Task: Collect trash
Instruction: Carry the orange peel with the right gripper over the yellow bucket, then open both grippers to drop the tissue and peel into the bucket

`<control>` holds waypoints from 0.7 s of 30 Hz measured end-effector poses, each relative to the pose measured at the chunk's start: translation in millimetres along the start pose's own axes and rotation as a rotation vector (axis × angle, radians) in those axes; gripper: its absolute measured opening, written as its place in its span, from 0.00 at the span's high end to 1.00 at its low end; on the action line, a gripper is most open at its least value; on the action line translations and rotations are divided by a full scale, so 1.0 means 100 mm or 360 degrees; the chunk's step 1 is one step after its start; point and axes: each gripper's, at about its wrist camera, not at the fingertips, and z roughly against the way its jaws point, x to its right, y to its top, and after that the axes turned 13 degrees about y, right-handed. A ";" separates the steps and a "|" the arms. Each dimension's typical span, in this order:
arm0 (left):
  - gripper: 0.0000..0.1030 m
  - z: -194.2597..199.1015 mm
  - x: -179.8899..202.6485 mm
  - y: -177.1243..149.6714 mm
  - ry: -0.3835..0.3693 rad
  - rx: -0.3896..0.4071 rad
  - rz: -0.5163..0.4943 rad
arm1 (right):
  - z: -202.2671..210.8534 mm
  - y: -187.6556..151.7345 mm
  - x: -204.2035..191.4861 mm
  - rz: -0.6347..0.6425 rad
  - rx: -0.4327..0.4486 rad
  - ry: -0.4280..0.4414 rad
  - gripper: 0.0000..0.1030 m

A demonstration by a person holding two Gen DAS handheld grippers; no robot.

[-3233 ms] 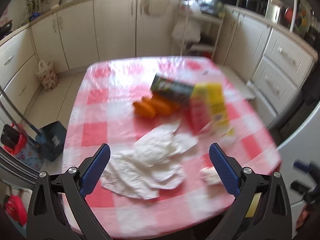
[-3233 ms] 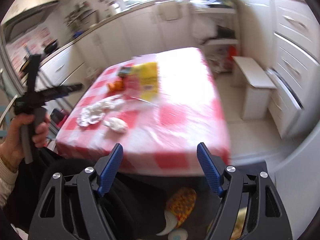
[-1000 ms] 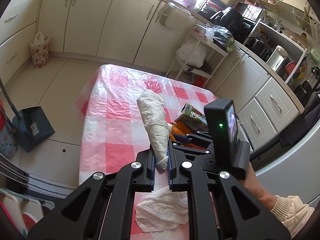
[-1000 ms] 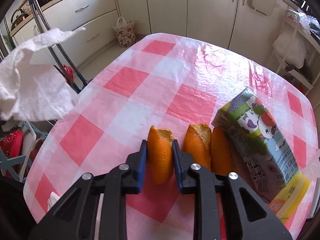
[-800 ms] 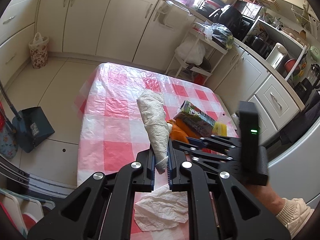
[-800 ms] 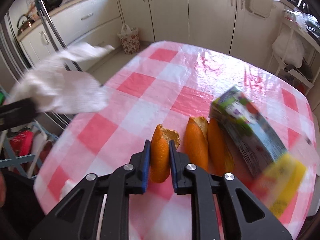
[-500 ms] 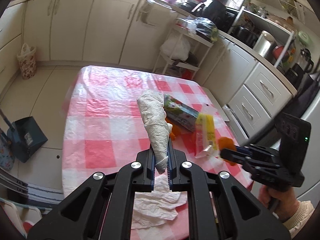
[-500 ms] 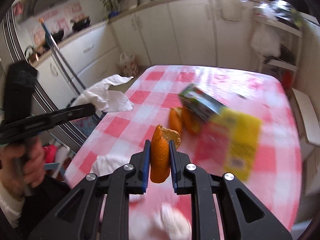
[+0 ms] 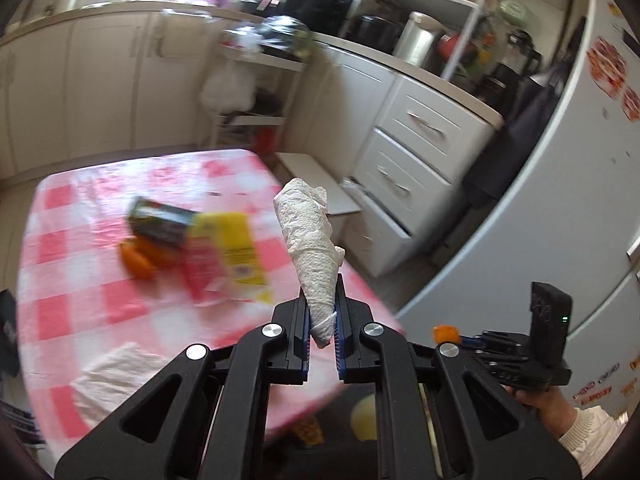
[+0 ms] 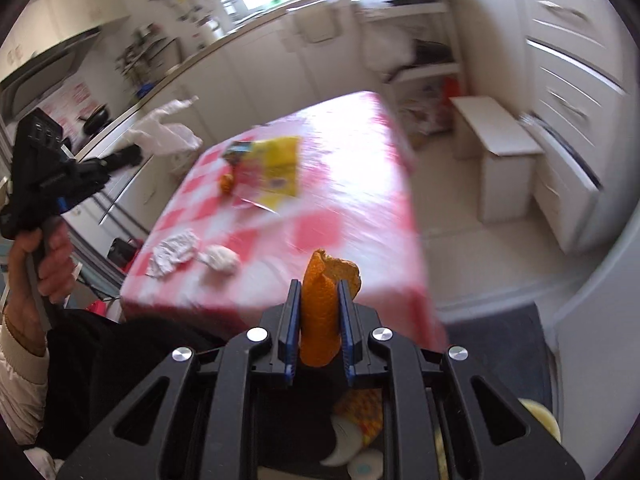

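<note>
carton [image 9: 160,218] and wrapper [image 9: 224,252] lie together on the table [image 9: 72,280], peels [image 9: 138,260] beside them.

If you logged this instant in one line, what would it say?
left hand-held gripper: shut on paper towel | right hand-held gripper: shut on orange peel | table: carton, wrappers, tissues left

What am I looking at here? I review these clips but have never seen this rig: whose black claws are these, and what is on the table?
No robot: a person holds a two-finger gripper in each hand, with a fisheye camera on each looking along its fingers. In the left wrist view the left gripper is shut on a rolled paper towel. In the right wrist view the right gripper is shut on a piece of orange peel. On the checked tablecloth lie a drink carton, a yellow and red wrapper, more peel and crumpled tissues.
</note>
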 end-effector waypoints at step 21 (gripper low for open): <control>0.91 -0.96 2.93 -1.23 -0.0429 -0.0676 -0.0586 | 0.82 -1.51 1.29 -0.0599 0.0031 -0.0276 0.78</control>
